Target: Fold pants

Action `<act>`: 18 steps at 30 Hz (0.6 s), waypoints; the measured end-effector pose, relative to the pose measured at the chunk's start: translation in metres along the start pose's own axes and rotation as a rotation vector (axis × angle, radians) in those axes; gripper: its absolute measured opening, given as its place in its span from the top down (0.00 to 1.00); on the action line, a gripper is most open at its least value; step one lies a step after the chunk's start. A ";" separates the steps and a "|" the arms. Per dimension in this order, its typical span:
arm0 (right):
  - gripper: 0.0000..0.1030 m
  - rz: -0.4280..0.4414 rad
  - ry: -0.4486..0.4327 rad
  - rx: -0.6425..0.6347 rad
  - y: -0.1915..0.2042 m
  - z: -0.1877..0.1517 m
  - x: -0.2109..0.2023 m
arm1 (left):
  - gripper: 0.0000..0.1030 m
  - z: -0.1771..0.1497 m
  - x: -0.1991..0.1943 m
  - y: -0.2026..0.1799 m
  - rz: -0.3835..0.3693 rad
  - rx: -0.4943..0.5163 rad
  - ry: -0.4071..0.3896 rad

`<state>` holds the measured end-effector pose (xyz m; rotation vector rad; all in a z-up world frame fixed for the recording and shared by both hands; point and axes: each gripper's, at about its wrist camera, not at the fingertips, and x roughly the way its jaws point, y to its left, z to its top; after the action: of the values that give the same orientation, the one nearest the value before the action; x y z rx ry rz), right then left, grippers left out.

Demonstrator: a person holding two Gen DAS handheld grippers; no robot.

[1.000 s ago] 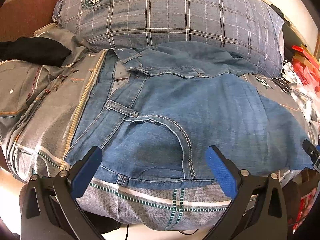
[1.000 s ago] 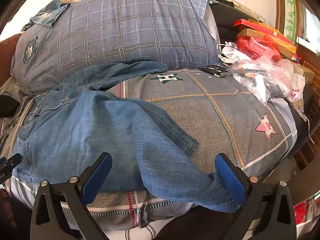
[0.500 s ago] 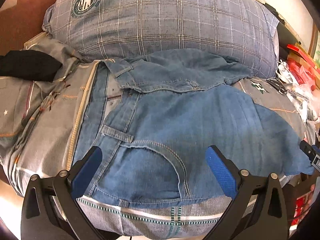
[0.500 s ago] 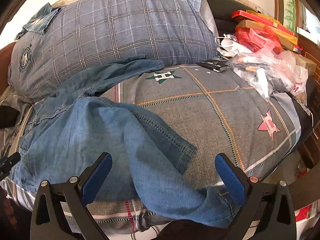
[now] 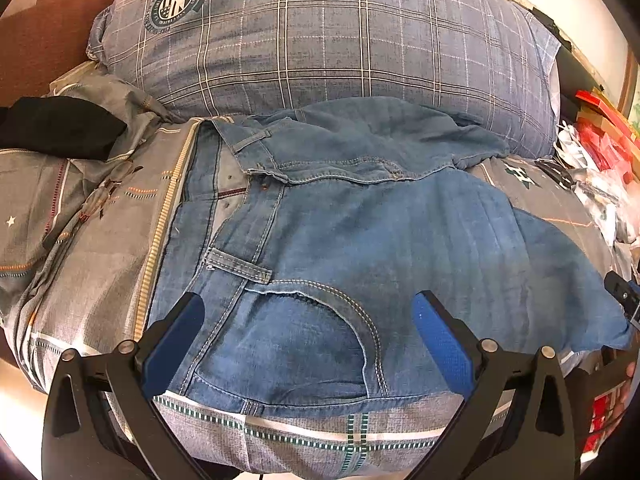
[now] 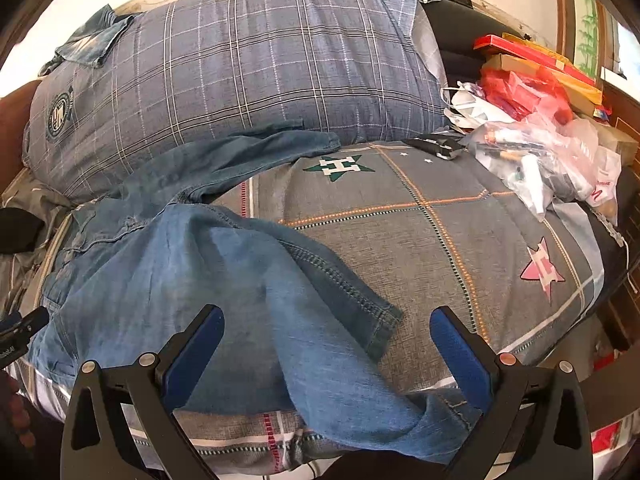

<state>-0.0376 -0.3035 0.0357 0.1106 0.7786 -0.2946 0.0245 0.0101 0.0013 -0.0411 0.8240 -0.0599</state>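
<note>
the pants (image 5: 360, 248) lay spread on the grey patterned quilt (image 6: 460, 240) in front of the large plaid pillow (image 5: 320, 40), waistband toward the left, one leg bunched along the foot of the pillow and the nearer leg (image 6: 320, 340) draped over the quilt's front edge.

the left gripper (image 5: 308, 332) stood wide open over the front pocket and waistband area, its blue pads apart and closed on nothing. the right gripper (image 6: 326, 348) was likewise wide open, straddling the nearer leg above its hem, with no cloth between the pads.

change noted over the last second: in both wrist views the pants sat lower and larger in frame and the pillow filled more of the upper field, so both tools had advanced over the garment from the quilt's near edge. the cloth itself showed the same creases and the same hem position; neither gripper had disturbed it.

assessment: no fold was begun. the approach appeared to be a positioning step ahead of a grasp, the left at the waist and the right at the leg. whether either tool touched the denim could not be told.

clutter of plastic bags (image 6: 540, 152) lay well clear to the right.
</note>
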 end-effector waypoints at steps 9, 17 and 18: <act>0.00 0.036 0.119 0.167 -0.086 0.032 0.016 | 0.00 0.055 0.011 0.039 0.008 0.085 0.060; 0.04 0.143 0.334 0.295 -0.120 0.014 0.088 | 0.00 0.071 0.091 0.071 -0.005 -0.039 0.352; 0.07 0.143 0.357 0.284 -0.115 0.011 0.096 | 0.00 0.065 0.100 0.069 -0.017 -0.049 0.397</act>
<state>-0.0004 -0.4368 -0.0229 0.4947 1.0739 -0.2503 0.1423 0.0728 -0.0317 -0.0845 1.2218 -0.0647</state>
